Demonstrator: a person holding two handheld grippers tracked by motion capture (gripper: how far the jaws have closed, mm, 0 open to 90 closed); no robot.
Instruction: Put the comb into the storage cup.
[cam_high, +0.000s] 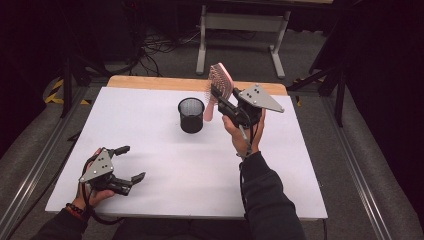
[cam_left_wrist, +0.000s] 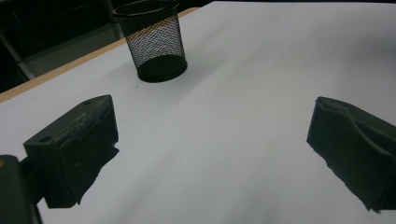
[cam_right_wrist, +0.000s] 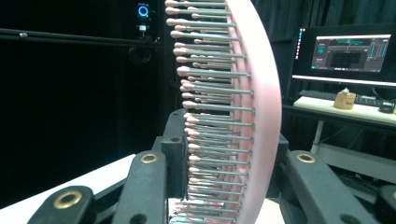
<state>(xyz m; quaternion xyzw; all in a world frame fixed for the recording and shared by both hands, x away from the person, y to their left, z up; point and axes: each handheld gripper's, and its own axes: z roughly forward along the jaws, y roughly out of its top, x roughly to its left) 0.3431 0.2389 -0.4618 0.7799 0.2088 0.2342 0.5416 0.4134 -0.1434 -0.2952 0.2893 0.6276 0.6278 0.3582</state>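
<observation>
A pink hairbrush (cam_high: 220, 86) is held up off the table to the right of a black mesh cup (cam_high: 191, 115), its handle pointing down beside the cup's rim. My right gripper (cam_high: 221, 96) is shut on the hairbrush's head; in the right gripper view the jaws clamp the pink back and the bristles (cam_right_wrist: 219, 112) between them. My left gripper (cam_high: 131, 162) rests at the near left of the white table (cam_high: 165, 165), open with nothing in it. In the left gripper view the mesh cup (cam_left_wrist: 154, 42) stands upright and empty beyond the two spread jaws.
The white sheet covers a wooden tabletop whose far edge (cam_high: 150, 82) shows. A grey stand (cam_high: 240, 30) and cables lie on the floor behind. A lit monitor (cam_right_wrist: 348, 51) and a desk show in the right gripper view.
</observation>
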